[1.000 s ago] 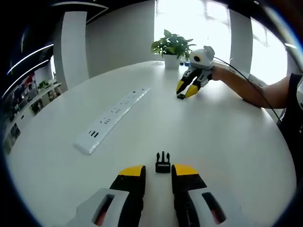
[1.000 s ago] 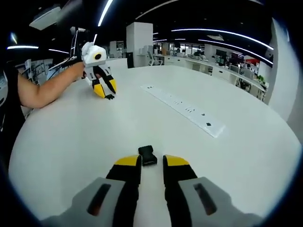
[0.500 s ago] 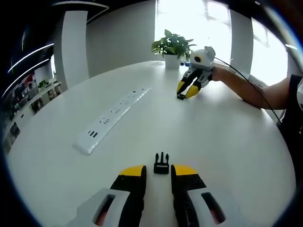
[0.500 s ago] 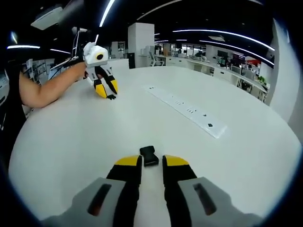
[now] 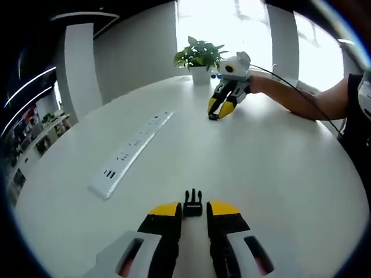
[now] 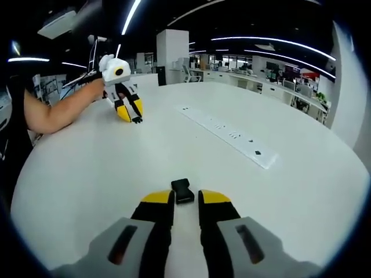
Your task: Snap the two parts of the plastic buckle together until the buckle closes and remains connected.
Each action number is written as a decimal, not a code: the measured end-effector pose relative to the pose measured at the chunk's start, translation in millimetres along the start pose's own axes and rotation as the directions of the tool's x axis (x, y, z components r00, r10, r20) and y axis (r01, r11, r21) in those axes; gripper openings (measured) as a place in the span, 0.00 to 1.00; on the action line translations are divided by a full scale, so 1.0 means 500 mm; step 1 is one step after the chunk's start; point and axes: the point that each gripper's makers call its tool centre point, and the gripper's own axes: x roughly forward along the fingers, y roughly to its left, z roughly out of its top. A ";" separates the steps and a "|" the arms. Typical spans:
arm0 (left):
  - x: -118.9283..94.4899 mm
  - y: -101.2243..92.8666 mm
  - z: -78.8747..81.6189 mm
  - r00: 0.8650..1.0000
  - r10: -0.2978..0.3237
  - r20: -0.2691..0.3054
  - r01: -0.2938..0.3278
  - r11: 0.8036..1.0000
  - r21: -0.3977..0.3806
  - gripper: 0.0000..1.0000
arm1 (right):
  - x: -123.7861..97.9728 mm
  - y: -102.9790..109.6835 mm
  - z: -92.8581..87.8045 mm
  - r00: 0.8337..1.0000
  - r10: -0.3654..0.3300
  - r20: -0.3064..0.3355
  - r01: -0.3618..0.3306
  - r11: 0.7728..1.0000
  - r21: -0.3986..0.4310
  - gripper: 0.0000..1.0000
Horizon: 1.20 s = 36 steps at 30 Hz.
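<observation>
The buckle is not yet joined: the pronged part (image 5: 193, 204) and the socket part (image 6: 183, 190) lie well apart on the table (image 5: 278, 174), each just ahead of released jaws on the left gripper (image 5: 193, 215) and right gripper (image 6: 186, 204).

Round white table (image 5: 278, 168) – bright windows (image 5: 226, 17) (plant (image 5: 200, 55) beside), open-plan office

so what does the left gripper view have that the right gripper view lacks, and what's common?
Left gripper view: the pronged buckle half at the left gripper tips, plus a potted plant by bright windows. Right gripper view: the socket buckle half at the right gripper tips, with an office of desks behind. Both: the white table, the power strip, and the opposite gripper far across the table.
</observation>
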 end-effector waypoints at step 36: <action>0.002 0.009 -0.003 0.999 -0.008 0.034 0.009 1.000 -0.019 0.12 | -0.001 0.013 0.005 0.998 0.039 0.039 -0.036 0.995 -0.089 0.16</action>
